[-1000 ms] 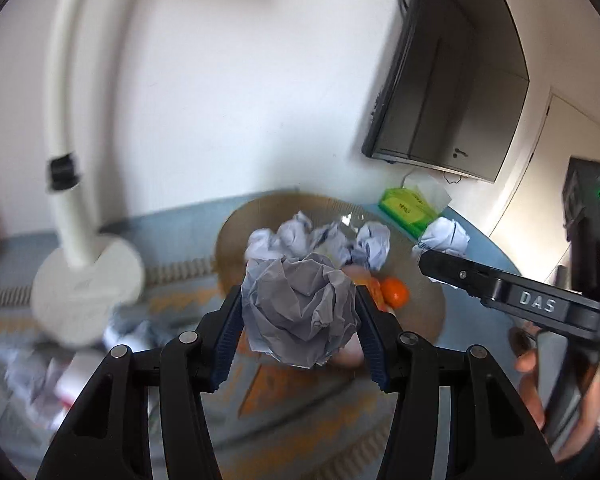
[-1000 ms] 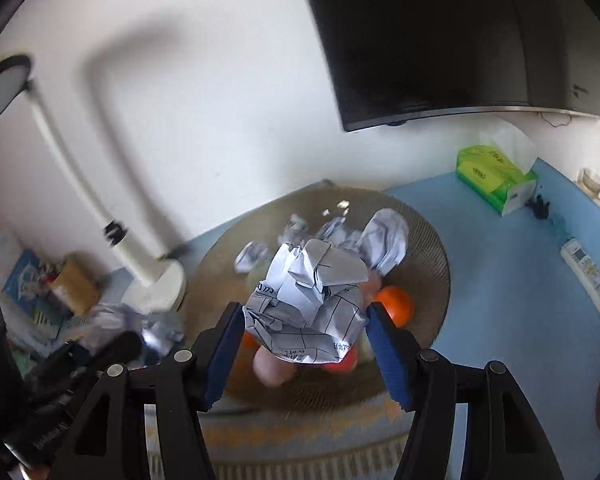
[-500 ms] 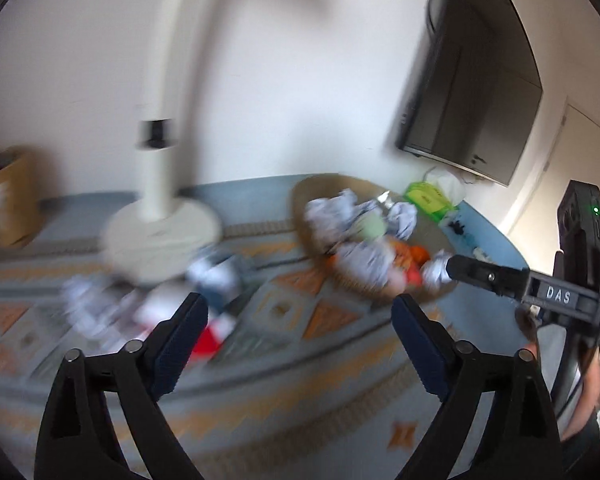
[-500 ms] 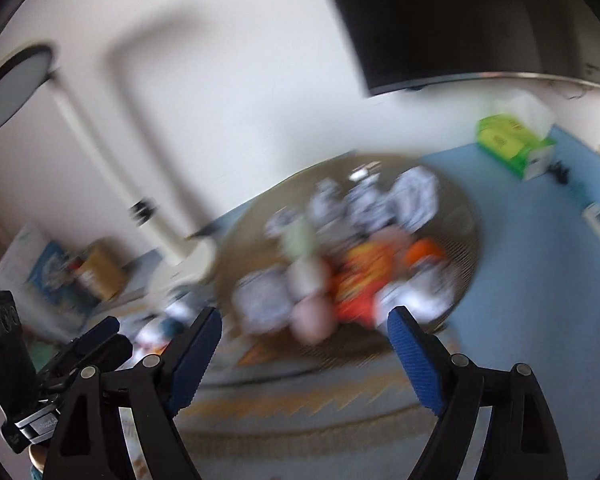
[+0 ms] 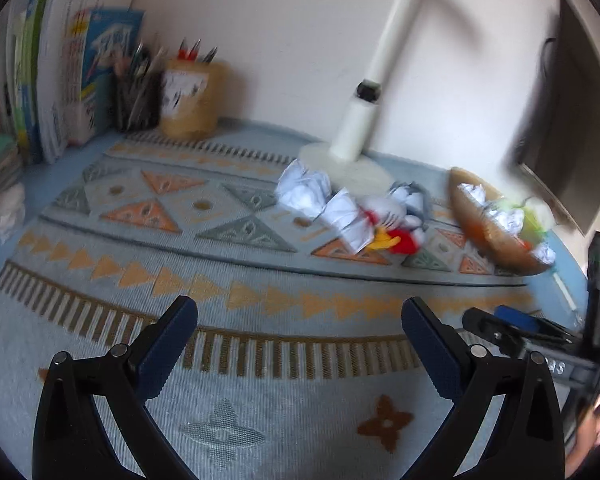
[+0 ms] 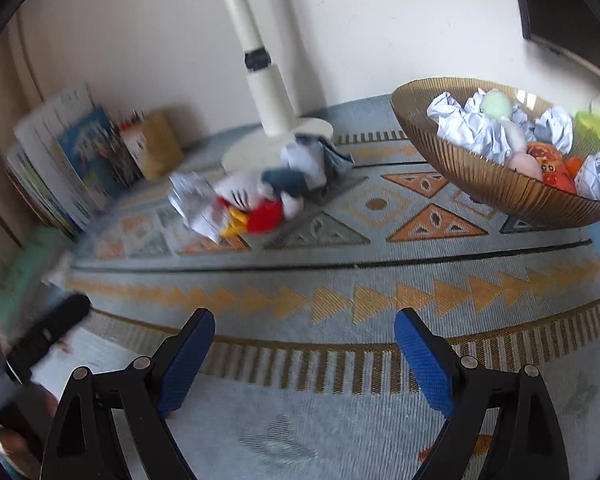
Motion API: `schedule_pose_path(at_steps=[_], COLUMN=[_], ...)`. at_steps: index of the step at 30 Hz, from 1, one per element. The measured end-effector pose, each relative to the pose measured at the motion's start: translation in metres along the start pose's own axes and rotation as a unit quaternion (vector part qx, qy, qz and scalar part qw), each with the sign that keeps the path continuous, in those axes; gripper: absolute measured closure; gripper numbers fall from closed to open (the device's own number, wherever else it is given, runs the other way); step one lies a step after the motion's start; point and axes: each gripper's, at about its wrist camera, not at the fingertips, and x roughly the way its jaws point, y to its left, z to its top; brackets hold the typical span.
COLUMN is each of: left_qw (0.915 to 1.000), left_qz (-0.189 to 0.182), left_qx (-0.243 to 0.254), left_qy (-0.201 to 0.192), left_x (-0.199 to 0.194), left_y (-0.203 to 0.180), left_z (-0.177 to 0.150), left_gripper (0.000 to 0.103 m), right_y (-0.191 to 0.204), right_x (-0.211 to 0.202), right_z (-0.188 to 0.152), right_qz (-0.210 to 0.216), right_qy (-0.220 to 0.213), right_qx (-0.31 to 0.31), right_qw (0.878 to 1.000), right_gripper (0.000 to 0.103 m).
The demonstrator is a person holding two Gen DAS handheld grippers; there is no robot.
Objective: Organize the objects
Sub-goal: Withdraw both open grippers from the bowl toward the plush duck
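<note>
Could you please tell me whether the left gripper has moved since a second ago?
Yes. The left gripper, now open and empty, has backed away leftward from the basket, which sits far right instead of dead ahead.

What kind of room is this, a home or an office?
Most likely a home desk or study corner. Books stand against the wall beside pen holders, a white desk lamp rises from a patterned mat, and a screen hangs on the wall.

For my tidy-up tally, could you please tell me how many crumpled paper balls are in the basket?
4 show in the wire basket: a large one at left, one behind the toys, one at back right, one at the front rim. Others may be hidden beneath.
</note>
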Motion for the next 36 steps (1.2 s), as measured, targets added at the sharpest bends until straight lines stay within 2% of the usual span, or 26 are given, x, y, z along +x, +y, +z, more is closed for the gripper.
schedule_pose_path(at_steps=[2,4,16,36], left_qw=[0.9999,0.9999,0.9999,0.9998], left_qz=[0.006,0.005,-0.002,-0.007], left_qx=[-0.003,-0.008,-0.013,-0.019], left_qy=[-0.012,-0.004,0.011,0.007], left_x=[-0.0005,0.0024,0.0052,0.0036], left_y=[0.0005,0.0026,0.0058,0.0079], left_z=[0.0012,-0.0006,-0.0049,-0.0041], left_gripper=[0.001,0.001,0.001,0.001], right_y=[0.0028,0.0052,0.0048,0.0045], right_x=[-0.0054,-0.0049,-0.0028,0.0012], right_z=[-0.0012,-0.0038,-0.0021,-0.0027], right_qz=[-0.012,-0.025,-0.022,-0.028], right_qy=[-0.017,-0.018,-0.005,0.004], right_qx=[-0.009,-0.013,-0.017,-0.02], right_qw=[1.0,0.999,1.0,0.999], right_gripper=[0.01,0.006,0.006,0.006])
